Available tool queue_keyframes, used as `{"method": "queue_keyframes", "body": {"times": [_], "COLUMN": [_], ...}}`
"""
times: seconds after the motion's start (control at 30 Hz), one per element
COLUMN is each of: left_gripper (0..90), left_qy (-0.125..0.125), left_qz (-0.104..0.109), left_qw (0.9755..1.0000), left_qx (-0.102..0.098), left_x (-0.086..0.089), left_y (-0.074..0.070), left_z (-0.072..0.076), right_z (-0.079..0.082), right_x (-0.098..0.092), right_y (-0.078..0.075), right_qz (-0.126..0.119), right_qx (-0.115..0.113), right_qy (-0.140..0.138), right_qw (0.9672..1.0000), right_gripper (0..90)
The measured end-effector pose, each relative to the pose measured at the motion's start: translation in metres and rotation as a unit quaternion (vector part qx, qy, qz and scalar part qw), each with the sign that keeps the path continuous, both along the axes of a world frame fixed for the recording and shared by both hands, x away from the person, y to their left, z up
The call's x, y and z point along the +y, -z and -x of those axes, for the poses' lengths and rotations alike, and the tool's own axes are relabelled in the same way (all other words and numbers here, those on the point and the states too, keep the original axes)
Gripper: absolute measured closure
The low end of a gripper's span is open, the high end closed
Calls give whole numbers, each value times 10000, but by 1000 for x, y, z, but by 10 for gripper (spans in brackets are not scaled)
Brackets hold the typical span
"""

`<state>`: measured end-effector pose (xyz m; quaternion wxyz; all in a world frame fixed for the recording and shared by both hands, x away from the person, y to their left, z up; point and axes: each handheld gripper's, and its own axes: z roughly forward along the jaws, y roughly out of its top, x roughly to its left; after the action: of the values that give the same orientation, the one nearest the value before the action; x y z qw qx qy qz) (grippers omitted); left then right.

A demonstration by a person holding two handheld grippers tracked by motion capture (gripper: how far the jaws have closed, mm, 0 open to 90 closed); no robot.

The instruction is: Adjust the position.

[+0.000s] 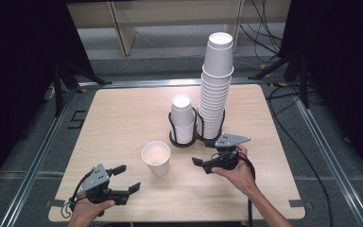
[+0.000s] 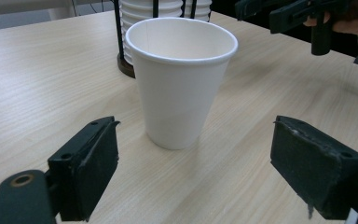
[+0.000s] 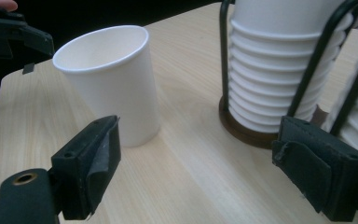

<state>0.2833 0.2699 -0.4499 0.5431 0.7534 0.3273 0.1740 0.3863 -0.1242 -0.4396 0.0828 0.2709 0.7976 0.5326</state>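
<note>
A single white paper cup [image 1: 156,158] [image 2: 182,79] [image 3: 112,84] stands upright and empty near the middle of the wooden table [image 1: 123,118]. My left gripper [image 1: 126,177] [image 2: 193,172] sits at the front left, open, aimed at the cup, with a bare stretch of table between its jaws. My right gripper [image 1: 201,164] [image 3: 200,172] hovers right of the cup, also open and holding nothing. It faces the cup and the black wire holder [image 1: 189,140] [image 3: 242,126]. The holder carries a short cup stack [image 1: 182,120] and a tall stack [image 1: 216,85].
In the left gripper view the right gripper [image 2: 298,14] shows at the top right beyond the cup. The left gripper [image 3: 14,32] appears at the top left of the right gripper view. Cables [image 1: 264,28] lie on the floor behind the table.
</note>
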Motion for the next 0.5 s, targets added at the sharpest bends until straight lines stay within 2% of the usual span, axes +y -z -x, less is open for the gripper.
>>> {"method": "queue_keyframes", "body": {"times": [0.07,0.13,0.17,0.2,0.27,0.33,0.37,0.4,0.43,0.47,0.5], "left_gripper": [149,149,149,149,149,149,149,149,149,149,149], "left_qy": [-19,-30,-4,-13,-58,-43,-43,-42,-11,-19,-31], "left_qz": [-19,-25,-22,-10,-125,-121,-124,-126,-35,-54,-60], "left_qw": [10000,10000,10000,10000,9999,9999,9999,9999,10000,10000,10000], "left_qx": [21,28,27,14,71,88,87,85,33,43,50], "left_x": [0,0,0,0,1,1,1,1,0,0,0], "left_y": [0,0,0,0,-1,0,0,-1,0,0,0], "left_z": [0,-1,-1,-1,1,1,1,1,0,0,0], "right_z": [0,3,3,4,7,7,6,6,7,7,5], "right_x": [-6,-10,-12,-14,-18,-21,-24,-24,-25,-27,-28], "right_y": [-1,-2,-1,-2,-2,-2,-3,-3,-4,-5,-5], "right_qz": [61,143,108,142,174,107,159,44,54,62,63], "right_qx": [-215,-141,-200,-130,-96,-65,-151,-117,-52,-34,-132], "right_qy": [27,164,157,165,268,330,344,345,404,492,480], "right_qw": [9997,9997,9996,9997,9994,9994,9992,9993,9992,9988,9987], "right_gripper": [152,152,152,152,152,152,153,153,152,153,152]}}
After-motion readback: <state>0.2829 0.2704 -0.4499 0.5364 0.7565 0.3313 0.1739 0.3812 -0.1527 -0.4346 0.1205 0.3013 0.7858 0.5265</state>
